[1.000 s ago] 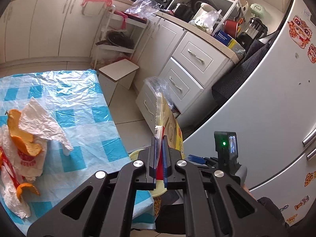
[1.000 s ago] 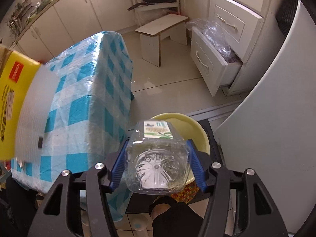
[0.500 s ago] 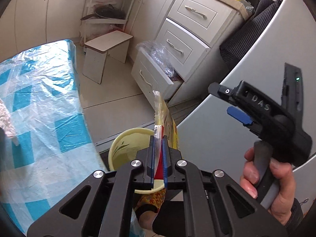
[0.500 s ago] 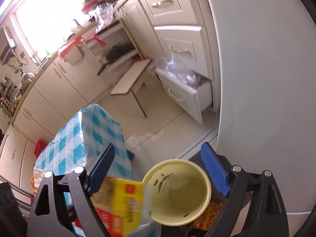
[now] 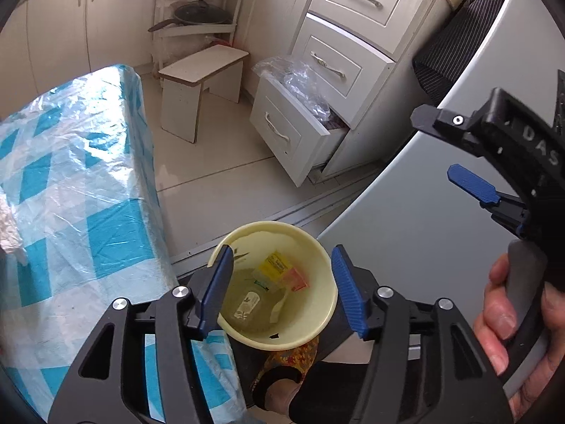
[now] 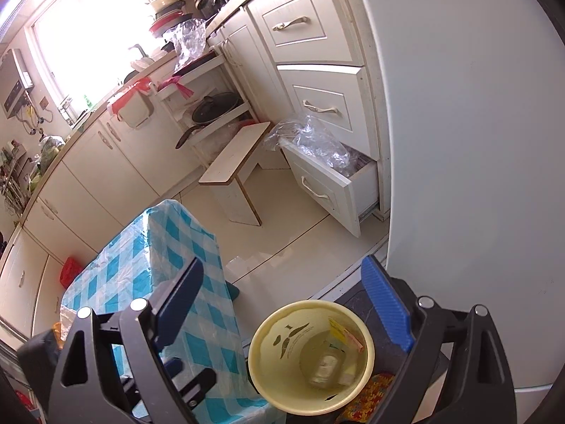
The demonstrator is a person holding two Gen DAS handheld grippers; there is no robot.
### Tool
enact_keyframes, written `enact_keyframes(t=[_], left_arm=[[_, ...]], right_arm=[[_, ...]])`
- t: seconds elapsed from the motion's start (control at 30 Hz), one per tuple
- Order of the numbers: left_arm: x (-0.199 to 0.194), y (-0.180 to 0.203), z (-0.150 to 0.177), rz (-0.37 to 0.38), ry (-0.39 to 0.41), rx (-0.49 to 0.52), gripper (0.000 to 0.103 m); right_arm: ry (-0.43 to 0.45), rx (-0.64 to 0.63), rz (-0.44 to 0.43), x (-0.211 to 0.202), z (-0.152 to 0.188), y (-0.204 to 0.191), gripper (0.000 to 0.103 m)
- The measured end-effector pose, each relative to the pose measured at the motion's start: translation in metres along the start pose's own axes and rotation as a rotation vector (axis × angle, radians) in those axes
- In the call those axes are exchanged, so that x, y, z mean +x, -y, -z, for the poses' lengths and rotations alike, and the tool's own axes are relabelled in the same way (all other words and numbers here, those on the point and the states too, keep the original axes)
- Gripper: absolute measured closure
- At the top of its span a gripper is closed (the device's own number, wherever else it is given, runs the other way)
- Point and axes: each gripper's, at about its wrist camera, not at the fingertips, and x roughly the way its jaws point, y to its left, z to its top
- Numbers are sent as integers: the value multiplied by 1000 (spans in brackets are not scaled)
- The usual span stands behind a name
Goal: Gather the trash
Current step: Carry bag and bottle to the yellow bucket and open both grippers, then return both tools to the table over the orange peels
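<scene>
A pale yellow trash bin [image 5: 310, 247] stands on the floor beside the table. In it lie a clear plastic bottle [image 5: 249, 305] and a yellow and red packet [image 5: 279, 268]. My left gripper [image 5: 281, 251] hangs right above the bin, its jaws opening with nothing between the blue pads. In the right wrist view the same bin [image 6: 257, 339] sits below my right gripper [image 6: 282, 261], which stands wide open and holds nothing. The bottle [image 6: 325, 367] and the packet [image 6: 348, 335] show there too. A hand [image 5: 501, 321] holds the right gripper at the right edge of the left wrist view.
A table under a blue checked cloth [image 5: 70, 176] runs along the left of the bin, with crumpled white trash [image 5: 7, 226] at its edge. The grey fridge [image 5: 423, 229] is close on the right. Beyond are an open drawer of plastic bags [image 5: 293, 130] and a low stool [image 5: 201, 70].
My left gripper came down over the bin and opened, and the yellow packet now lies in the bin. My right gripper let go of the clear bottle, which also dropped in, and lifted away.
</scene>
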Motion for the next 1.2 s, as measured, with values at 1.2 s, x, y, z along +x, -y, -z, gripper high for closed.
enact_keyframes(t=[1.2], left_arm=[[-197, -90, 52, -361, 296, -39, 16]], right_arm=[[254, -573, -105, -35, 56, -156, 9]])
